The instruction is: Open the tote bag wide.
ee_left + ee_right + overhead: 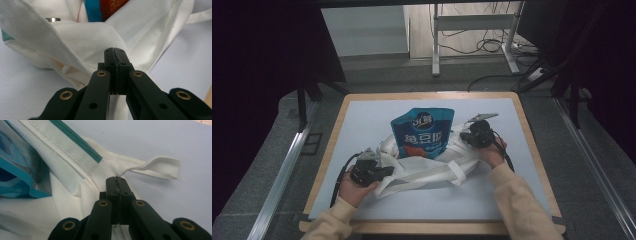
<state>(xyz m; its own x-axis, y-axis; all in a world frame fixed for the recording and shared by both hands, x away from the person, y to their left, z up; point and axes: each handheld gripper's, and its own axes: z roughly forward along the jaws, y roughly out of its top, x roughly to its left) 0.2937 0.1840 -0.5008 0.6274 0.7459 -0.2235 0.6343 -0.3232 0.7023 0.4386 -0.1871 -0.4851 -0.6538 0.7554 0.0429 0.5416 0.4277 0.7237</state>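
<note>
A blue printed snack pouch [424,131] lies half inside a white cloth tote bag [422,167] mid-table. The left gripper [114,53] and right gripper [116,182] are clenched, apparently on bag fabric; if thin cloth slips, the mouth could collapse.

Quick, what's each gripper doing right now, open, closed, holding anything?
Left gripper: closed, pinching the white cloth bag.
Right gripper: closed, pinching the same bag's fabric by its handle.

Crumpled white cloth bag [422,167], blue snack pouch [424,131] upright inside.
</note>
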